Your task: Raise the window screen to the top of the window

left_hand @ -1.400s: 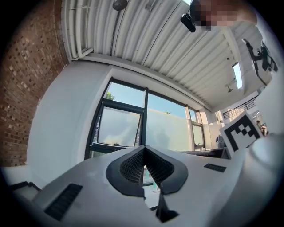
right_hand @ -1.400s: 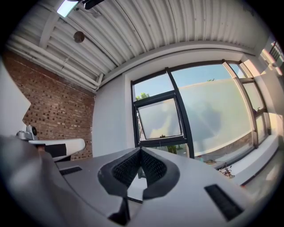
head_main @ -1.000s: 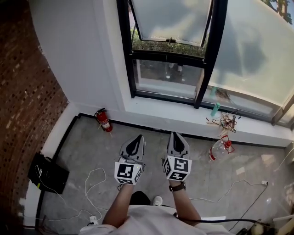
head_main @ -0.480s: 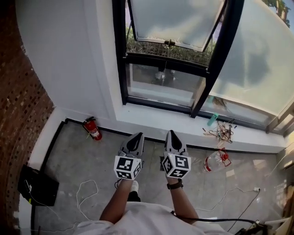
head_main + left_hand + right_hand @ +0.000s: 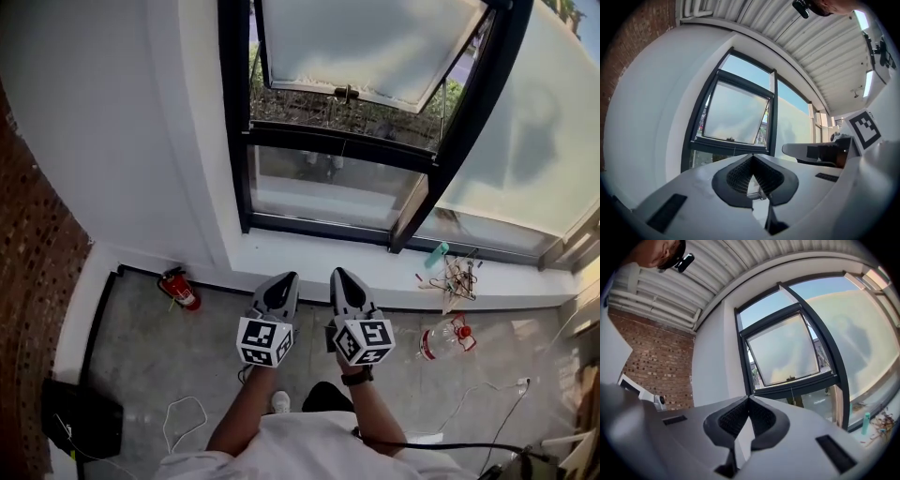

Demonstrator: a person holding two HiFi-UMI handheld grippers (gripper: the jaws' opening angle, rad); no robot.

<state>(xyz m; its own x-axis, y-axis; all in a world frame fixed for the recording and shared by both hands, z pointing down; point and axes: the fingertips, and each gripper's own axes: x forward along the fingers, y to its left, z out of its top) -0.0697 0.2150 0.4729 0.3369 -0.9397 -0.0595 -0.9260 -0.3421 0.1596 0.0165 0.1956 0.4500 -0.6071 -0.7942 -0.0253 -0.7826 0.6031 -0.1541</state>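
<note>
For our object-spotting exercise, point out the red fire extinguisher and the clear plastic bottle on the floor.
Red fire extinguisher [image 5: 181, 293]: head view, on its red cylinder.
Clear plastic bottle [image 5: 436, 345]: head view, on its clear body.

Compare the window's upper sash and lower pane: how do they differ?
The upper sash looks milky and opaque; the lower pane is clear glass. The upper sash is swung open at its bottom edge; the lower pane sits flush in the frame. The upper sash carries a handle; the lower pane shows none. Both have dark frames.
</note>
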